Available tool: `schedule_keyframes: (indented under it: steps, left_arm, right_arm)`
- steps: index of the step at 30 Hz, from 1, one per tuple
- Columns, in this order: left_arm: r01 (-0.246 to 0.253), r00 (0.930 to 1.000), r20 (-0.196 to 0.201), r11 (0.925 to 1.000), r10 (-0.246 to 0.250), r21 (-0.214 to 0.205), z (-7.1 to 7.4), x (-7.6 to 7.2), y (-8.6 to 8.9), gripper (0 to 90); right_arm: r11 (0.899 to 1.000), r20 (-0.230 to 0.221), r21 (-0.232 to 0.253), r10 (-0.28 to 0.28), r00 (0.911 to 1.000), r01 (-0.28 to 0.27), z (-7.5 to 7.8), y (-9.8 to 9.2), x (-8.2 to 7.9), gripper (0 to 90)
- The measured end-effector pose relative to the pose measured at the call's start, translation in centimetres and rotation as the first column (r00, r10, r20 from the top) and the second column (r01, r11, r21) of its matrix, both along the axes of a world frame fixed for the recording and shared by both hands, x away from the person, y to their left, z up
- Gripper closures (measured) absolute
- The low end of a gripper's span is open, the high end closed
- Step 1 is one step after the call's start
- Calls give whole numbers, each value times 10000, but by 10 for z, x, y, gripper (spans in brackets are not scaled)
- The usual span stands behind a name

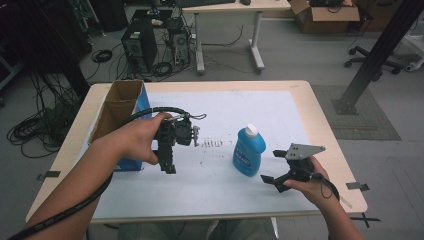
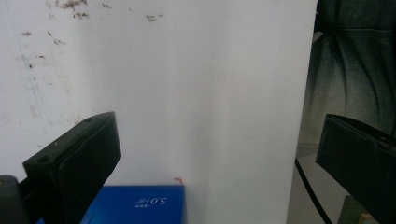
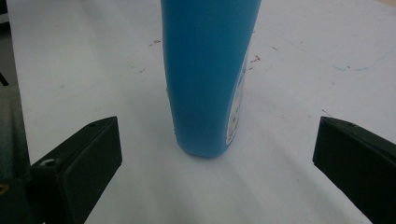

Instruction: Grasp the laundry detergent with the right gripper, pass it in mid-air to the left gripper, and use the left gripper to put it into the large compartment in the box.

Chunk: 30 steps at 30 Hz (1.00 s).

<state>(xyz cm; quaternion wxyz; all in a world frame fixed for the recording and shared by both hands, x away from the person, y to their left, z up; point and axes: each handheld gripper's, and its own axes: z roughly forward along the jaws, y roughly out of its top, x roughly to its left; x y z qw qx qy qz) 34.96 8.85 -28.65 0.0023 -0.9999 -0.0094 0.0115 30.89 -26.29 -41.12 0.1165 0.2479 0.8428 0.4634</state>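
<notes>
Left gripper (image 1: 169, 162) first: I've got it held up over the white table (image 1: 210, 200), jaws pointing down toward me, spread wide with nothing between them. In its own view I see bare white surface between the jaws and the blue corner of the cardboard box (image 2: 140, 205) at the bottom edge. That box (image 1: 120, 107) sits at the left edge of the table, open top, just beside the left hand (image 1: 137, 137).

Moving right: the bottle (image 1: 248, 150), blue with a white cap, stands upright in the middle-right of the table, long axis vertical, well apart from the left gripper.

Right gripper (image 1: 276, 167) is the near one. It sits low, just right of the bottle, jaws aimed left at it, spread wide and empty. In the right gripper view the bottle (image 3: 208, 79) stands dead centre between the jaws, base on the table, still ahead of the tips and not touching either pad.

My read: the right side takes the bottle. Approach is straight ahead along the jaw line, squeezing low on the body across its narrow side. Risk is a nudge tipping it before the jaws get around it.
</notes>
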Motion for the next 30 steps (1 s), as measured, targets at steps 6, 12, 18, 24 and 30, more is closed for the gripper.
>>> schedule_keyframes:
  steps: [6, 12, 18, 24, 30]
  left_arm:
    - [-29, 10000, -18, 10000, 29, -49, -1, 0, 1, 2]
    - [-13, 10000, -29, 10000, 13, -30, -1, -1, 1, 2]
    - [18, 10000, -44, 10000, -19, -21, -2, -1, 2, 2]
    - [30, 10000, -23, 10000, -30, -70, -2, 0, 1, 2]
    - [37, 10000, 0, 9999, -37, -107, -2, -1, 1, 2]
  right_arm:
    - [9998, 38, 209, -40, 10000, 39, -3, 4, 1, 11]
    - [9990, 8, 443, -7, 10000, 6, -8, 12, 1, 12]
    - [9978, 30, 666, -33, 10000, 31, -12, 18, 2, 11]
    - [9960, 79, 890, -100, 9999, 92, -13, 21, 3, 10]
    - [9950, 110, 982, -167, 9998, 155, -15, 25, 4, 9]
